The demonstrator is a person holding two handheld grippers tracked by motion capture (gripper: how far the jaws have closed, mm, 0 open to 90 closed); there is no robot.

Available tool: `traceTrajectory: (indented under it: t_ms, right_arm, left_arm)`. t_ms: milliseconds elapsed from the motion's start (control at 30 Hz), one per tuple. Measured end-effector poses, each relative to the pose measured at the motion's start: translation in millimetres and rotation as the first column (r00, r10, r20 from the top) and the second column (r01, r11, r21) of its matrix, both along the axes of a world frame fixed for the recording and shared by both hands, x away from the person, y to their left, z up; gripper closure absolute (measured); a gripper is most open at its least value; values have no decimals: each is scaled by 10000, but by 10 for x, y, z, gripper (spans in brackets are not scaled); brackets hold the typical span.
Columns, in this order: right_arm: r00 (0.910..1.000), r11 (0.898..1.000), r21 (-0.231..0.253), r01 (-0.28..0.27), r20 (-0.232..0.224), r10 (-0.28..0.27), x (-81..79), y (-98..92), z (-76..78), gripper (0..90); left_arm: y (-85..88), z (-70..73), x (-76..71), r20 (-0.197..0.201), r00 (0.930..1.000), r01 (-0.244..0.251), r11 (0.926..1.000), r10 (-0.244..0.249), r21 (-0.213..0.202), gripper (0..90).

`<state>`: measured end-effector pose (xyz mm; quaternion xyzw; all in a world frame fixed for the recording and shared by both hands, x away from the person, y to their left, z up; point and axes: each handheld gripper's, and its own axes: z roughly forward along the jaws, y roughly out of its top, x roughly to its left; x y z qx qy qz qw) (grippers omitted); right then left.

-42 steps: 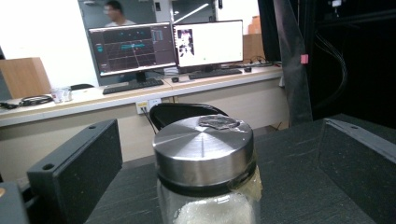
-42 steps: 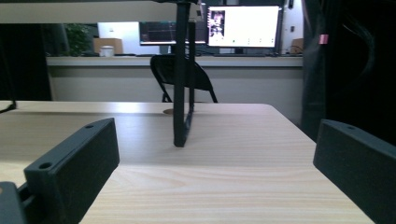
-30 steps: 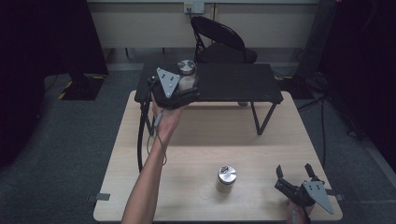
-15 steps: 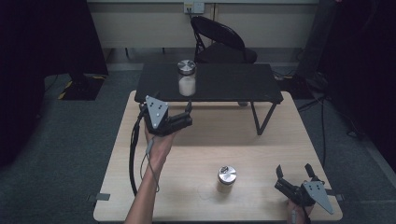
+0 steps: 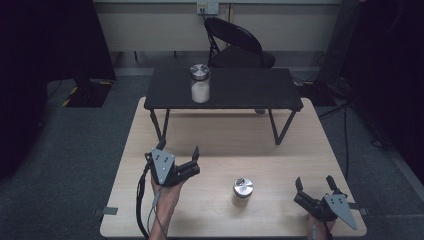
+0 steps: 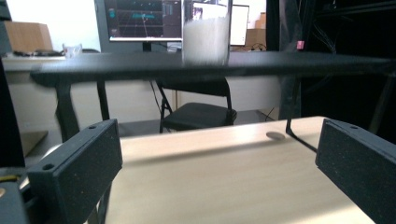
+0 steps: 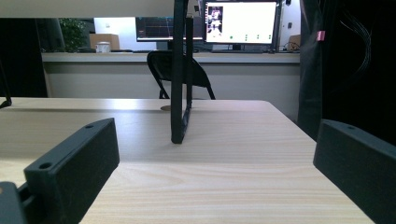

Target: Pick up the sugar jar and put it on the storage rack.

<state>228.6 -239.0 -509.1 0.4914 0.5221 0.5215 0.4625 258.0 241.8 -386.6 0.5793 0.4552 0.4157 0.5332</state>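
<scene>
My left gripper [image 5: 178, 156] sits left of centre in the high view, jaws wide and empty, free for the jar [image 5: 242, 192] standing low centre on the table [image 5: 300, 150]. My right gripper [image 5: 315, 185], lower right, rests equally wide, clear of it.

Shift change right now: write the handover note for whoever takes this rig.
Left tool: open, empty, low over the wooden table.
Right tool: open, empty, at the table's near right corner.
Done: one jar stands on the black shelf.
Left: the second jar stands untouched on the table between the tools; it probably goes up next.
</scene>
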Motion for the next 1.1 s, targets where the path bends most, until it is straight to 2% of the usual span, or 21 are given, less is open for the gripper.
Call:
traceTrajectory:
  t_ms: [200,300,567,633,733,900,1000,1067,1100]
  right_arm:
    - [10000,10000,-12,-87,10,87,-1,-8,-1,0]
    - [10000,10000,-12,-65,7,65,-1,-5,-1,0]
    - [10000,10000,-15,-97,4,97,0,-9,0,0]
    - [10000,10000,-17,-92,6,92,0,-8,-1,0]
    - [10000,10000,-13,-83,3,83,-1,-7,0,0]
    - [10000,10000,-12,-66,6,66,-1,-4,-1,0]
    - [9999,9999,-14,-103,10,103,-2,-7,-1,0]
    - [9999,9999,-21,-125,20,125,-3,-9,-2,0]
    - [9999,9999,-21,-125,20,125,-3,-9,-2,0]
  left_arm:
    - [37,-297,-161,41,10000,45,9999,-45,-136,0]
    - [43,-416,-203,-80,9999,65,9999,-65,-103,0]
    - [28,-790,-311,168,9998,-109,9999,110,-67,0]
    - [25,-839,-326,254,9996,-147,9999,146,22,0]
    - [34,-893,-341,343,9991,-233,9997,235,-71,0]
    - [50,-919,-327,217,9985,-502,9987,504,-89,1]
    - [85,-946,-314,203,9988,-439,9984,446,-347,1]
    - [66,-957,-311,213,9980,-586,9983,587,-76,1]
    - [73,-963,-309,173,9982,-575,9983,576,-70,1]
